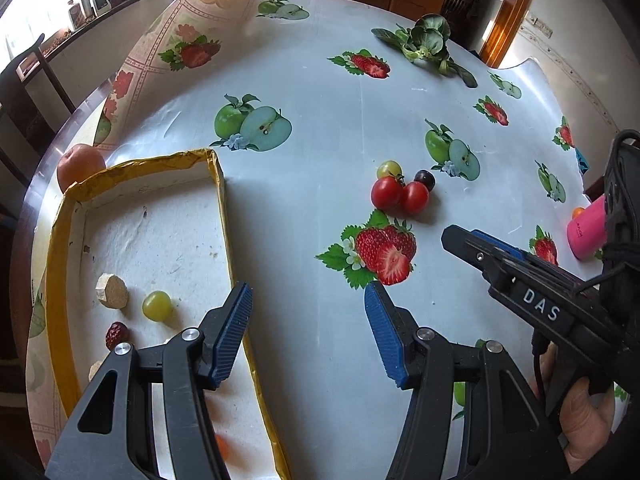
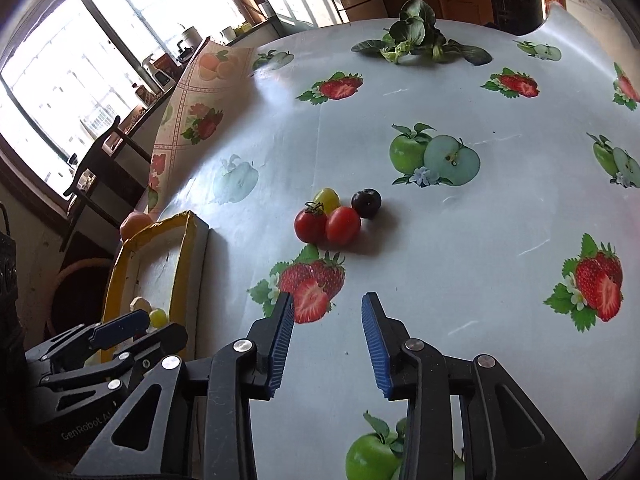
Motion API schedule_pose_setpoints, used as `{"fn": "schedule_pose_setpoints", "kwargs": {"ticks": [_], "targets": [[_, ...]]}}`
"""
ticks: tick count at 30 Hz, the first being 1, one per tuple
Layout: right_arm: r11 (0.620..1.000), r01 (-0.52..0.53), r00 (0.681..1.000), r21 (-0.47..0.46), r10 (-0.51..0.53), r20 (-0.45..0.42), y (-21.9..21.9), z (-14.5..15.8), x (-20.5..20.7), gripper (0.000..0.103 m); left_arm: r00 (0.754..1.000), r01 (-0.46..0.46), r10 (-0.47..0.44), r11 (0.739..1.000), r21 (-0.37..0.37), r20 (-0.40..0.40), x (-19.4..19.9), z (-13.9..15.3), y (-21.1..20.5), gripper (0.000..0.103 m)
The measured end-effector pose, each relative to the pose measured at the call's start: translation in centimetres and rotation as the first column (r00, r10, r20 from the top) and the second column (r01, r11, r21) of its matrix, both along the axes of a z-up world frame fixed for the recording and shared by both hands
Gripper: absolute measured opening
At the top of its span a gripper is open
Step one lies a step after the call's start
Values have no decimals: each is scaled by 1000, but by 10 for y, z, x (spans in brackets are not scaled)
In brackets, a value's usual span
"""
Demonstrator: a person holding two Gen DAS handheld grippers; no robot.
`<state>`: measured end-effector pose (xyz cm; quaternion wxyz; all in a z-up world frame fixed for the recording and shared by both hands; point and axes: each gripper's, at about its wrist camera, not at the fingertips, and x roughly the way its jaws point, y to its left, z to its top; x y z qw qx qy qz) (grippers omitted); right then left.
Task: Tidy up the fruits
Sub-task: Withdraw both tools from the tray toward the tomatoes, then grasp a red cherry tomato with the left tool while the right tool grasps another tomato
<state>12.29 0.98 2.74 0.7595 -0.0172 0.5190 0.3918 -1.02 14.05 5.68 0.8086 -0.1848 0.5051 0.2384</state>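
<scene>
Two red cherry tomatoes [image 1: 400, 194] [image 2: 327, 224], a green grape [image 1: 389, 168] [image 2: 327, 198] and a dark grape [image 1: 425, 179] [image 2: 366, 203] lie clustered on the fruit-print tablecloth. A shallow yellow-rimmed box [image 1: 218, 184] [image 2: 182, 264] at the left holds a green grape [image 1: 157, 305] [image 2: 157, 317], a red date [image 1: 117, 334] and a beige cork-like piece [image 1: 112, 290]. My left gripper [image 1: 308, 300] hangs open over the box's right rim, nothing between its fingers. My right gripper [image 2: 327, 308] is open and empty, short of the cluster; it also shows in the left wrist view [image 1: 472, 240].
An orange-red fruit [image 1: 80, 166] [image 2: 135, 224] sits behind the box at the table's edge. Leafy greens [image 1: 424, 42] [image 2: 412, 36] lie at the far side. A pink cylinder [image 1: 586, 232] stands at the right. The tablecloth is folded up at the far left [image 1: 176, 52].
</scene>
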Motion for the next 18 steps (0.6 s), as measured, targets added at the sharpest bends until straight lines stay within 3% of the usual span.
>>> {"fn": "schedule_pose_setpoints", "kwargs": {"ticks": [11,13,18], "targets": [[999,44,996,11,-44,-79,46,-39,50,32,1000,-22,22,998,-51,-19,31,-23,27,57],[999,38,994,16,-36,-98,47,-42,55,25,1000,-7,6,999,-53,-18,43,-27,25,57],[1000,21,999,9,-20,-48,28,-32,44,23,999,27,-29,995,-100,-16,81,-46,23,57]]}}
